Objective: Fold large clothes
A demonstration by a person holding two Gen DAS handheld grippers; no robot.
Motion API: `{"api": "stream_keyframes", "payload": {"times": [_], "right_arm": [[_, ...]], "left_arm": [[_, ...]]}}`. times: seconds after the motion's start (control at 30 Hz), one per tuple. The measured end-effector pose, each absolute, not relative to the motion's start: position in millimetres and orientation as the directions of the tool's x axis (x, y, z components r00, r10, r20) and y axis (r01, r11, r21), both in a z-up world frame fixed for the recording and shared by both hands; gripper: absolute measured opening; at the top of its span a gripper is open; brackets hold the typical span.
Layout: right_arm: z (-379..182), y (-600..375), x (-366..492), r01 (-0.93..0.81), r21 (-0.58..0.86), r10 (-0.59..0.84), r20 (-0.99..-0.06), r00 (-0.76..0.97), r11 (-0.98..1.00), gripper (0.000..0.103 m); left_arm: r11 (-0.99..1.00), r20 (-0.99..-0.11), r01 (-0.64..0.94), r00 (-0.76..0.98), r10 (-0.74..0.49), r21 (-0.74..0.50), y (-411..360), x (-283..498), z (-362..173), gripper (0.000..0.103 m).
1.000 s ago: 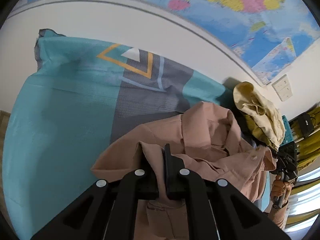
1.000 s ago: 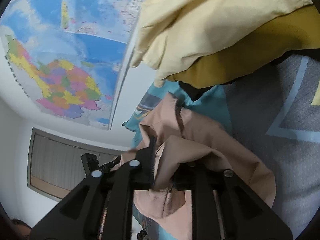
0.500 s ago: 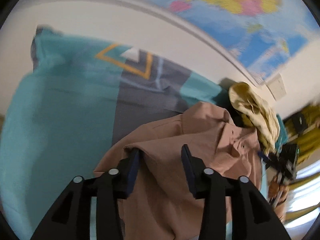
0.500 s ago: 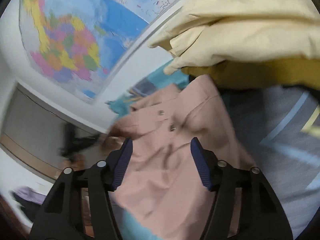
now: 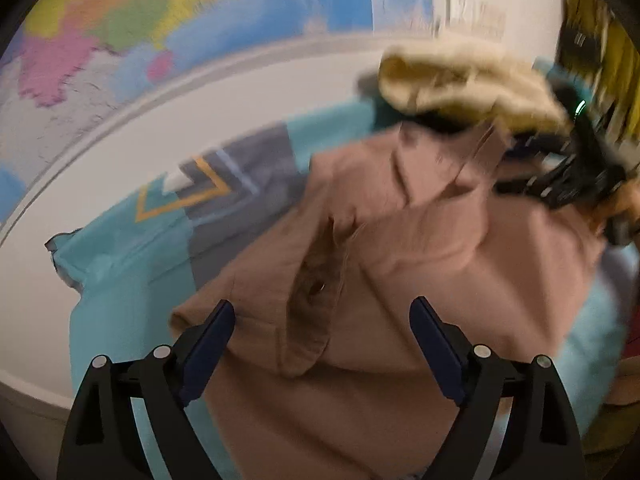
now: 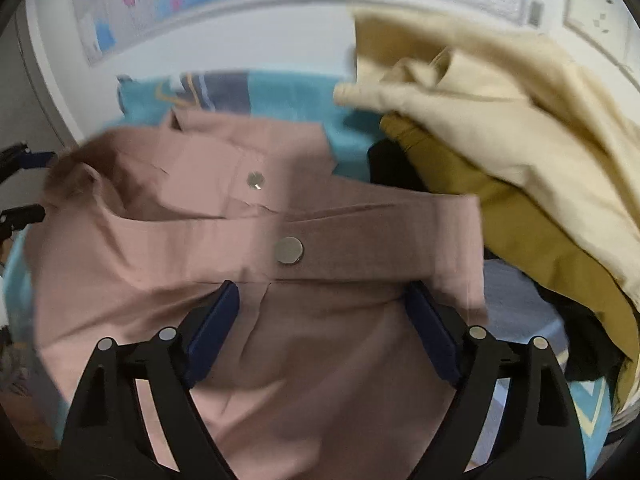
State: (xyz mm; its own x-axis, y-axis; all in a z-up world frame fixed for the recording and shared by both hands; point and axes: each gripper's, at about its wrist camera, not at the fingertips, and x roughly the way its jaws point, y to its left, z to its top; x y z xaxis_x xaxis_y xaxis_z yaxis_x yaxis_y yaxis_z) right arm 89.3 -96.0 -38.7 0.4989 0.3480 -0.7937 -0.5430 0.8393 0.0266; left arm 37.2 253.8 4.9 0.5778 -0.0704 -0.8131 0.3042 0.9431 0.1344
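now both the left gripper [image 5: 322,326] and right gripper [image 6: 322,310] are opening, empty, above the pink jacket [image 6: 248,240] lying beside the cream garment [image 6: 500,128], likely needing fresh edge grips for folding.

Wall map [image 5: 168,20], brightly coloured, hangs above a white wall. Teal and grey bedsheet [image 5: 132,280] with orange chevron print [image 5: 188,196] covers the bed. Wall socket plate [image 6: 600,4] at upper right, beside the map's edge.
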Motion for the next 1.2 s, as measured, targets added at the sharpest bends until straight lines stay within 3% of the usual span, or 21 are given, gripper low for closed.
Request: {"api": "stream_keyframes", "payload": {"times": [0.03,0.07,0.1,0.13,0.17,0.2,0.3,0.33,0.37,0.47,0.6,0.67,0.8,0.87,0.93,1.03,1.2], "right_arm": [[-40,-95,90,-0.542,0.007,0.335,-0.793,0.508,0.840,0.054],[-38,-95,91,-0.539,-0.012,0.319,-0.794,0.517,0.842,0.040],[-37,-97,92,-0.542,-0.004,0.326,-0.794,0.513,0.841,0.015],[-33,-102,92,-0.542,0.021,0.348,-0.787,0.509,0.840,0.009],[-26,-107,92,-0.537,0.041,0.368,-0.772,0.518,0.842,0.008],[-21,-112,91,-0.534,0.057,0.385,-0.758,0.527,0.844,0.006],[7,-137,93,-0.506,0.182,0.484,-0.667,0.566,0.843,0.005],[10,-140,97,-0.498,0.211,0.500,-0.655,0.567,0.841,0.005],[8,-142,105,-0.480,0.235,0.502,-0.655,0.564,0.845,0.005],[-17,-130,126,-0.452,0.211,0.448,-0.726,0.521,0.867,0.005],[-34,-126,134,-0.440,0.206,0.426,-0.761,0.489,0.874,0.013],[-31,-131,132,-0.444,0.226,0.444,-0.754,0.483,0.867,0.019],[-2,-155,101,-0.481,0.260,0.512,-0.682,0.522,0.837,0.055],[9,-178,75,-0.489,0.251,0.522,-0.640,0.564,0.835,0.066],[10,-201,50,-0.485,0.270,0.536,-0.622,0.572,0.832,0.083],[-7,-234,17,-0.464,0.315,0.548,-0.631,0.549,0.828,0.091],[-55,-242,-24,-0.449,0.364,0.561,-0.684,0.465,0.816,0.091]], "left_arm": [[0.945,-0.829,0.289,0.559,-0.033,0.157,253,45,-3,0.081],[0.949,-0.843,0.262,0.538,0.005,0.173,254,58,-11,0.066],[0.955,-0.848,0.244,0.530,0.017,0.171,258,63,-14,0.058],[0.967,-0.857,0.216,0.516,0.004,0.135,266,74,-14,0.045],[0.976,-0.856,0.196,0.517,-0.022,0.094,273,80,-10,0.034],[0.983,-0.850,0.174,0.526,-0.036,0.066,279,85,-6,0.031],[0.997,-0.834,0.058,0.548,-0.067,-0.042,308,103,9,0.033],[0.998,-0.831,0.000,0.553,-0.059,-0.070,318,109,12,0.040],[0.997,-0.833,-0.039,0.552,-0.037,-0.070,324,112,12,0.056],[0.993,-0.841,-0.090,0.541,-0.018,-0.079,337,119,6,0.065],[0.992,-0.852,-0.063,0.520,-0.058,-0.106,342,102,-3,0.071],[0.995,-0.844,-0.050,0.534,-0.050,-0.091,343,83,-3,0.081],[0.990,-0.810,-0.015,0.576,-0.108,-0.143,351,42,2,0.087],[0.988,-0.804,-0.006,0.582,-0.123,-0.155,355,21,0,0.091],[0.984,-0.798,0.012,0.583,-0.153,-0.179,355,0,-6,0.092],[0.979,-0.797,0.030,0.575,-0.184,-0.204,349,-19,-18,0.096],[0.961,-0.790,0.054,0.558,-0.255,-0.271,341,-32,-39,0.096]]}}
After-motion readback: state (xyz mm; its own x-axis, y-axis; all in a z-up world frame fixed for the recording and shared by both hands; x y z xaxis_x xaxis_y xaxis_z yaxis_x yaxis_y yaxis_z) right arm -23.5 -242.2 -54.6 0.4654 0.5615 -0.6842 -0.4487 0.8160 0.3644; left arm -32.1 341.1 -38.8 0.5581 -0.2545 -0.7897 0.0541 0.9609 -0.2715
